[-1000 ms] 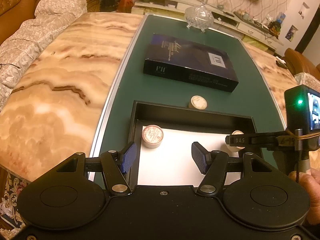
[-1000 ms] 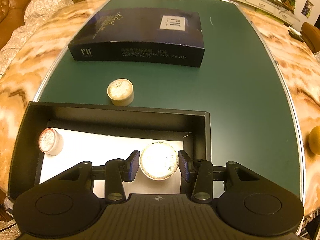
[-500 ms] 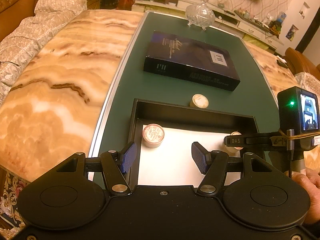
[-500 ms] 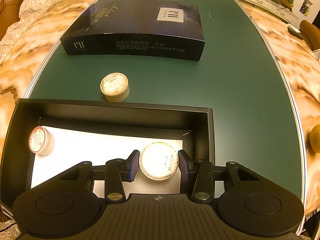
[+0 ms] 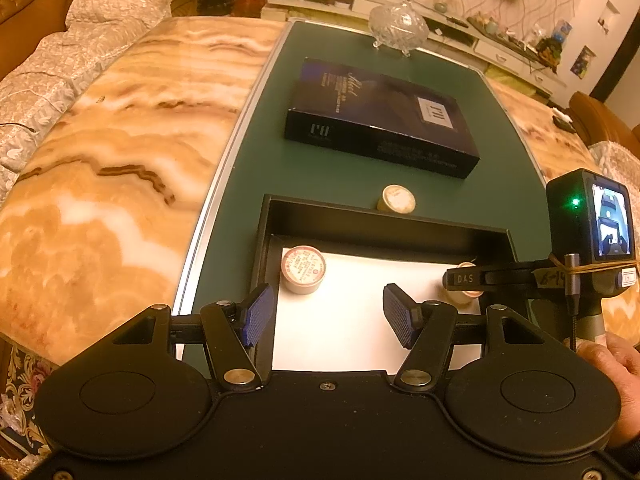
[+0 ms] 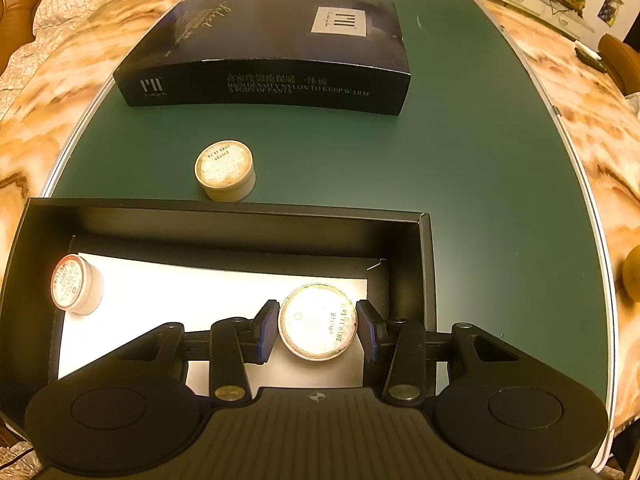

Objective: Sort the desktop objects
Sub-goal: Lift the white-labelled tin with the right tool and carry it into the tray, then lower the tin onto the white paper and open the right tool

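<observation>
My right gripper [image 6: 318, 330] is shut on a round cream tin [image 6: 316, 322] with a printed lid, low over the white lining at the right end of an open black box [image 6: 224, 220]. A red-rimmed tin [image 6: 74, 284] lies in the box's left corner. A third cream tin [image 6: 224, 170] stands on the green mat just beyond the box's far wall. In the left wrist view my left gripper [image 5: 328, 314] stands open over the near part of the box [image 5: 384, 226], with nothing between its fingers. The red-rimmed tin [image 5: 303, 269] sits just ahead of it. The right gripper [image 5: 464, 280] hides most of its tin.
A long dark blue carton [image 6: 272, 48] lies across the green mat behind the tins. A glass lidded bowl [image 5: 398, 24] stands at the far end. Marble table surface [image 5: 112, 168] flanks the mat. A person's hand [image 5: 616, 356] holds the right gripper at the right edge.
The right gripper, still shut on its tin, has shifted only slightly. The left gripper has stayed in place and open.
</observation>
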Demonstrator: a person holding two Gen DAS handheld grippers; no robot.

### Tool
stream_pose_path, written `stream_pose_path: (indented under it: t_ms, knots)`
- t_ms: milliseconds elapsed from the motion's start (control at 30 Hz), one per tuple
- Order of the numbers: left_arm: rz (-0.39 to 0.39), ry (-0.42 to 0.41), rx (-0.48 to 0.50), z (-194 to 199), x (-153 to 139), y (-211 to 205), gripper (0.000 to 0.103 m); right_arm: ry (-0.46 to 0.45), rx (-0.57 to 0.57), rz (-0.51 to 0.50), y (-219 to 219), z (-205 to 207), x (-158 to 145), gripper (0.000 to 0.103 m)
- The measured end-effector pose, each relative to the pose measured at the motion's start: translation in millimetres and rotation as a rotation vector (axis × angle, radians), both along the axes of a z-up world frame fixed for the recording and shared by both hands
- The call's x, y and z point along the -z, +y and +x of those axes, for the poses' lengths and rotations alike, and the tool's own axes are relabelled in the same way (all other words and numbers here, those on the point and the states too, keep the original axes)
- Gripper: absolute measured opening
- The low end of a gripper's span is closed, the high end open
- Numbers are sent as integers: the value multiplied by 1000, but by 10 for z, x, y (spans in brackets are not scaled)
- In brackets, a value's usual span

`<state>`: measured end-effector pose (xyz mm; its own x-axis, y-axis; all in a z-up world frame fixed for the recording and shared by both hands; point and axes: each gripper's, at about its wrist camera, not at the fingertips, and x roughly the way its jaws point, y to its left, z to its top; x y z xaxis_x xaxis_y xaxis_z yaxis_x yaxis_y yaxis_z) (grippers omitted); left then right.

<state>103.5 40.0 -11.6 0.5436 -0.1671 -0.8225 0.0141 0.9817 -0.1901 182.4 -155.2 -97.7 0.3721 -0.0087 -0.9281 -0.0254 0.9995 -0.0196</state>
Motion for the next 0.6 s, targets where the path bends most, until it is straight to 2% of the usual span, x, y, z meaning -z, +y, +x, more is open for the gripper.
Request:
stream_pose_path:
  t_ms: [600]
  knots:
    - [3,1,5,6,-5,-42,60,6,0,0,8,2,14,45]
